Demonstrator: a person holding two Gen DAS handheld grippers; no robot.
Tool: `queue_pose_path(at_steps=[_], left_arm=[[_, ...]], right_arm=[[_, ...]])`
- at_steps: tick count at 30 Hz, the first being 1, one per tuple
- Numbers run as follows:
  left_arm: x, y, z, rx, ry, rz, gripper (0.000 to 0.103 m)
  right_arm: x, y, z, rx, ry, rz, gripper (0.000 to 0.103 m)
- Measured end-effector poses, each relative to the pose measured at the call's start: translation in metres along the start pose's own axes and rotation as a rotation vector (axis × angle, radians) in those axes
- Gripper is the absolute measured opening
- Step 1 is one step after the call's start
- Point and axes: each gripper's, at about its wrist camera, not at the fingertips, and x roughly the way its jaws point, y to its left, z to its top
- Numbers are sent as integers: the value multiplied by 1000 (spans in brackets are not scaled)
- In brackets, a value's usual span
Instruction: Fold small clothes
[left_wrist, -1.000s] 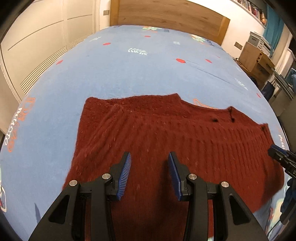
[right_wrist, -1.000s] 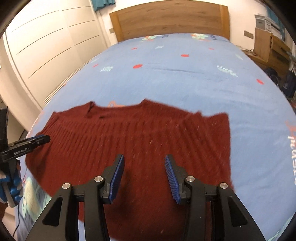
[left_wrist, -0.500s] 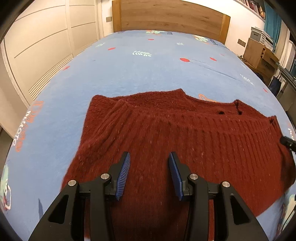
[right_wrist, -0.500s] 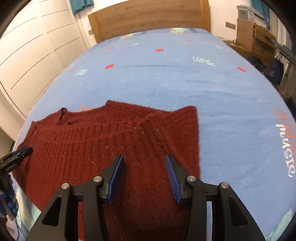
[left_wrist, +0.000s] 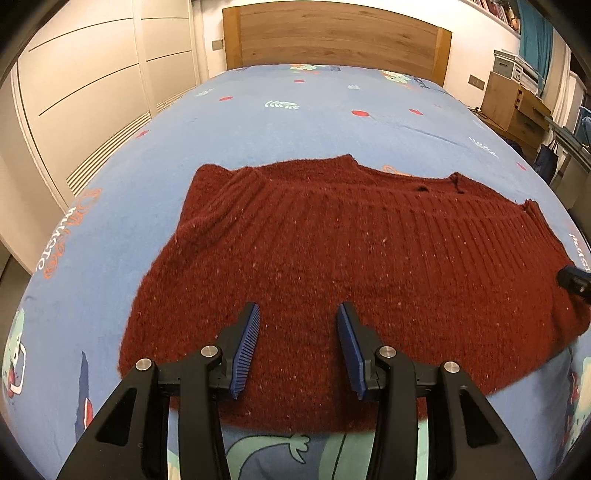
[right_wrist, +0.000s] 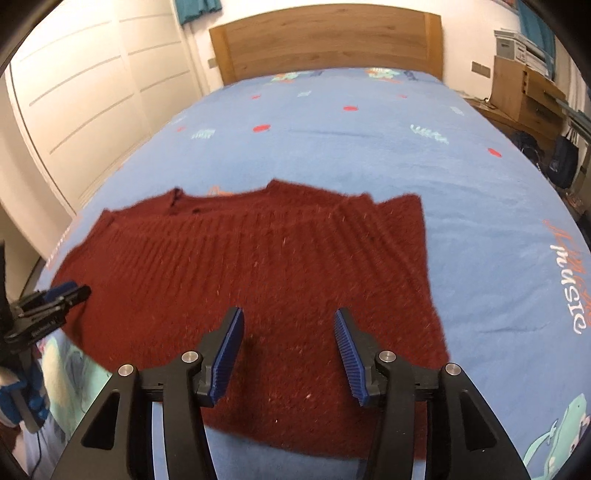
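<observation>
The left gripper (left_wrist: 298, 325) stood wide apart, empty, above the near hem of the dark red knitted sweater (left_wrist: 351, 266), and the right gripper (right_wrist: 288, 332) hung equally wide over the same garment. Only the right wrist view showed the left tool's whole tip from outside (right_wrist: 55, 299), low to its left at the sweater's edge; the left wrist view caught just a black corner of the right tool (left_wrist: 574, 278) at its far right. The sweater lay spread flat on the blue printed bedsheet (left_wrist: 314, 122), ribbed, flecked with pale lint, its far right side creased. Beyond it stood the wooden headboard (right_wrist: 325, 40)
</observation>
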Motion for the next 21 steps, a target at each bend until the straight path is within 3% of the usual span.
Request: queue_pose_path(at_steps=[5, 21], left_arm=[[3, 0, -3, -4, 2, -4, 42], [-1, 2, -11, -23, 21, -9, 45]], right_arm=[[13, -9, -13, 7, 38, -40, 53], [1, -16, -33, 9, 73, -76, 53]])
